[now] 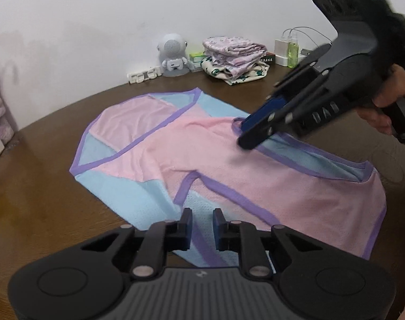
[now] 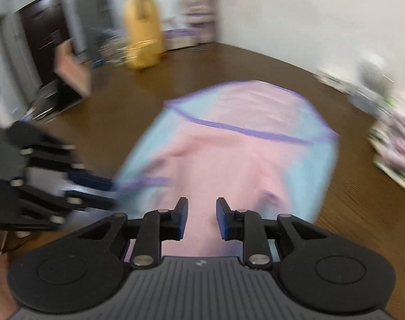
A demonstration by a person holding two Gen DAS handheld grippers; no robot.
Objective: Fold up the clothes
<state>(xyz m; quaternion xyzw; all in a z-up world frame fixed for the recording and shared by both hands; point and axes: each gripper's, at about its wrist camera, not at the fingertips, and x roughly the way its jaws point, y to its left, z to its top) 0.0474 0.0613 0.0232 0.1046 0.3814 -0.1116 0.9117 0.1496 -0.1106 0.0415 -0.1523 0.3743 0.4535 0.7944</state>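
A pink and light-blue mesh garment (image 1: 202, 144) with purple trim lies partly folded on the brown table (image 1: 42, 173). My left gripper (image 1: 202, 218) hovers over its near blue corner, jaws a little apart with nothing pinched. My right gripper (image 1: 245, 136), held by a hand, points down at the purple neckline edge on the right. In the blurred right wrist view, the right gripper (image 2: 202, 208) stands open above the pink cloth (image 2: 229, 146). The left gripper (image 2: 111, 189) reaches the garment's left edge there.
A stack of folded patterned clothes (image 1: 234, 58) sits at the back of the table beside an astronaut-shaped speaker (image 1: 173, 56), a power strip (image 1: 145, 76), chargers and a green bottle (image 1: 293, 50). A yellow object (image 2: 142, 34) stands at the far side.
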